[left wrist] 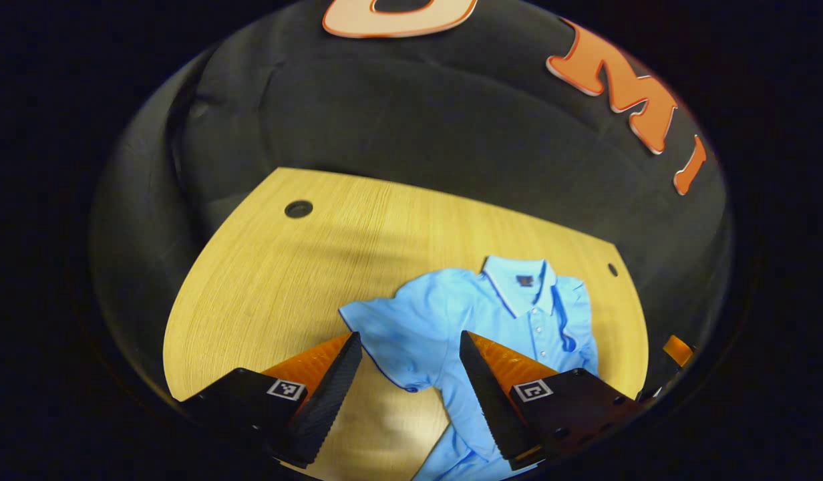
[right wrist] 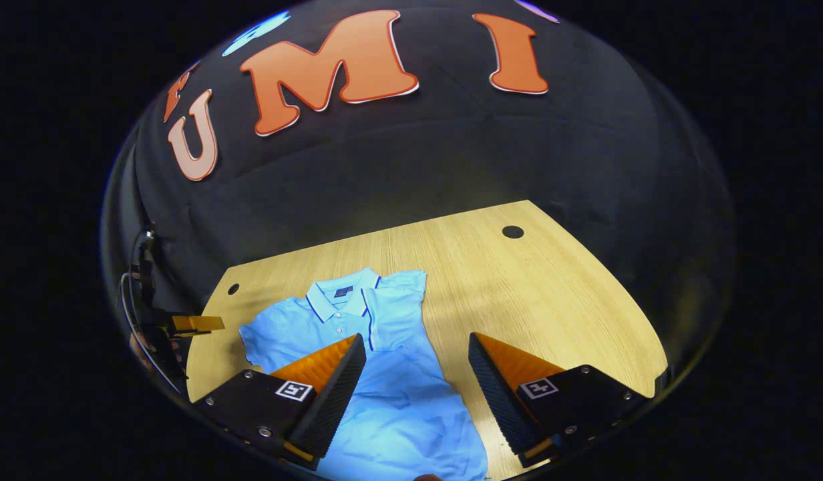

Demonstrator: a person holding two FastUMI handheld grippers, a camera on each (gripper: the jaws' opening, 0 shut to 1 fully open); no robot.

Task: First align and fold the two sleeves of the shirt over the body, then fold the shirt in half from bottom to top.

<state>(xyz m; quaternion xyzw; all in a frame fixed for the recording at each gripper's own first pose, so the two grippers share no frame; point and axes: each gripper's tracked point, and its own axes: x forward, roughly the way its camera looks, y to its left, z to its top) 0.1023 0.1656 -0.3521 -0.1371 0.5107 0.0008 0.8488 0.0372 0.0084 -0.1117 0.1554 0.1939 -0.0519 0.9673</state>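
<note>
— Wood-grain table (left wrist: 264, 280), pale and bare at nine o'clock in the left gripper view. Where is the shirt (left wrist: 445, 327)?

— Flat on that table, light blue, collar (left wrist: 518, 280) toward twelve o'clock and hem running down to six. In the left gripper view it sits from the centre out toward three o'clock.

— And the sleeves?

— In the left gripper view one sleeve (left wrist: 378, 334) is spread out toward nine o'clock. In the right gripper view the sleeve (right wrist: 401, 307) at the three o'clock side lies folded in over the body; the other spreads toward nine o'clock.

— Left gripper (left wrist: 410, 357)?

— Its jaws stand wide apart above the cloth, holding nothing; the spread sleeve shows between them.

— Right gripper (right wrist: 417, 357)?

— Also spread wide, nothing between the fingers but shirt (right wrist: 398, 387) and table (right wrist: 552, 294) below. It hangs over the shirt's three o'clock edge.

— Anything else?

— A dark round hole (right wrist: 512, 232) in the tabletop toward one o'clock in the right gripper view, and the other gripper's finger at nine o'clock beside the table edge.
</note>
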